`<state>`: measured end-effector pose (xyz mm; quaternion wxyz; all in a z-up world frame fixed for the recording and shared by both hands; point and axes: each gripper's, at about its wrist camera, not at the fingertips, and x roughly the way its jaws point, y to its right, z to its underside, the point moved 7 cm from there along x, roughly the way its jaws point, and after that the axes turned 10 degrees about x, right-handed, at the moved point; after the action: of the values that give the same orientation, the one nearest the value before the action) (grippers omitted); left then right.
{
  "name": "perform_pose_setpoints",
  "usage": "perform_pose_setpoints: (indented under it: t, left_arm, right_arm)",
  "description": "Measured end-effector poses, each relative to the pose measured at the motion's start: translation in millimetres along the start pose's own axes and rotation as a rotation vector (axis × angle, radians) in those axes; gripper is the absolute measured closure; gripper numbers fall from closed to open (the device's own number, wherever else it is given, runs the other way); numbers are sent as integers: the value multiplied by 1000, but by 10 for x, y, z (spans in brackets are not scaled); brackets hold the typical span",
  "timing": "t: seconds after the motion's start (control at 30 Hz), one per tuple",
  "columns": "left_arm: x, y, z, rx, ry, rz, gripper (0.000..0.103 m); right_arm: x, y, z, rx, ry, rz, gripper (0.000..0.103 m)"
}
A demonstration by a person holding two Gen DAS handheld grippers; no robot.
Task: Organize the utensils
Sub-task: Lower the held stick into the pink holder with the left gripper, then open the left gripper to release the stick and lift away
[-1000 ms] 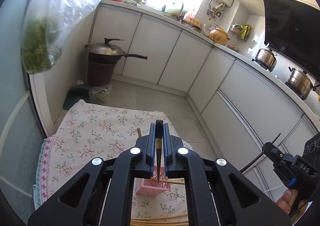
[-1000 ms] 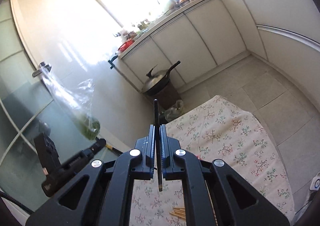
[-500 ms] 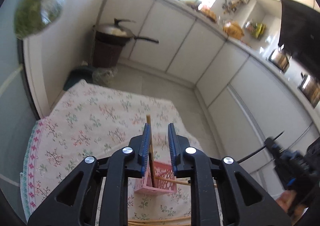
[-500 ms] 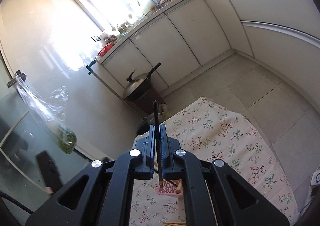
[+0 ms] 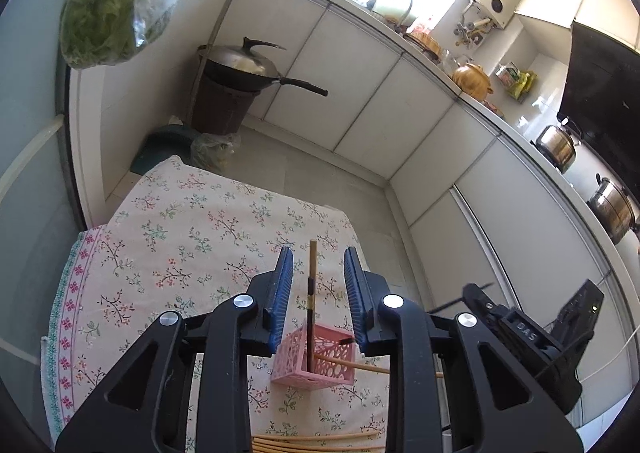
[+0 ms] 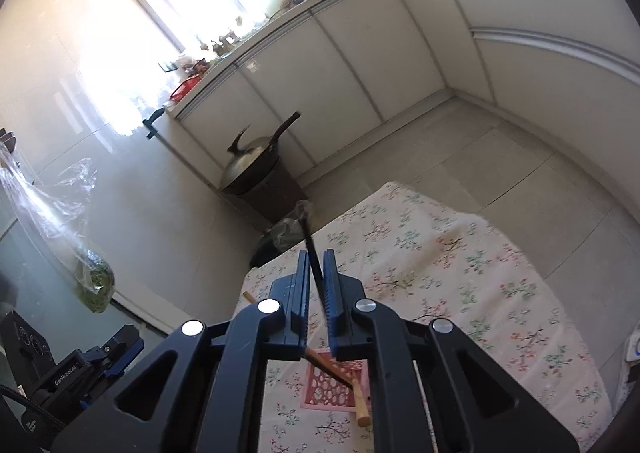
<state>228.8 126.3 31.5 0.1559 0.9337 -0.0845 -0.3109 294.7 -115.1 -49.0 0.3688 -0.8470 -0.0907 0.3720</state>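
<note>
1. On the flowered tablecloth (image 5: 188, 229) stands a small pink basket (image 5: 316, 363) with a pierced pattern in its walls, set near the edge closest to both cameras.
2. The left gripper (image 5: 316, 285) hangs just above the basket, its blue pads apart and still widening. A chopstick (image 5: 311, 293) stands upright in the gap between them, its lower end down inside the basket. Neither pad touches it.
3. The right gripper (image 6: 316, 285) is only slightly parted and its jaws are opening. A dark chopstick (image 6: 314, 253) leans tilted through the narrow gap, its tip above the pads; whether the pads still press it is hard to tell, though it looks loose.
4. In the right wrist view a second stick with a pale wooden end (image 6: 340, 377) lies slanting across the basket's top (image 6: 320, 389), its end reaching past the rim onto the cloth.
5. More pale chopsticks (image 5: 316, 441) lie flat on the cloth in a bundle at the very bottom of the left wrist view, near the basket but apart from it.
6. Each gripper shows in the other's view: the right one at the lower right edge (image 5: 520, 337), the left one at the lower left (image 6: 80, 369).
7. Beyond the table, a lidded wok (image 5: 244, 67) rests on a brown bin by the white cabinets (image 5: 360, 93), and a clear bag of greens (image 5: 104, 25) hangs at the upper left.
</note>
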Motion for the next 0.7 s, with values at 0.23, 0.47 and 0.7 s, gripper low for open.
perform_pose_setpoints:
  t: [0.23, 0.47, 0.7]
  left_arm:
    - [-58, 309, 50, 104, 24, -1, 77]
    - [-146, 546, 167, 227, 41, -82, 71]
    - [-205, 596, 323, 293, 37, -125, 59]
  right_arm:
    - [-302, -231, 131, -157, 16, 25, 83]
    - [-494, -198, 369, -298, 7, 144, 78]
    - [-745, -128, 504, -343, 19, 189, 69]
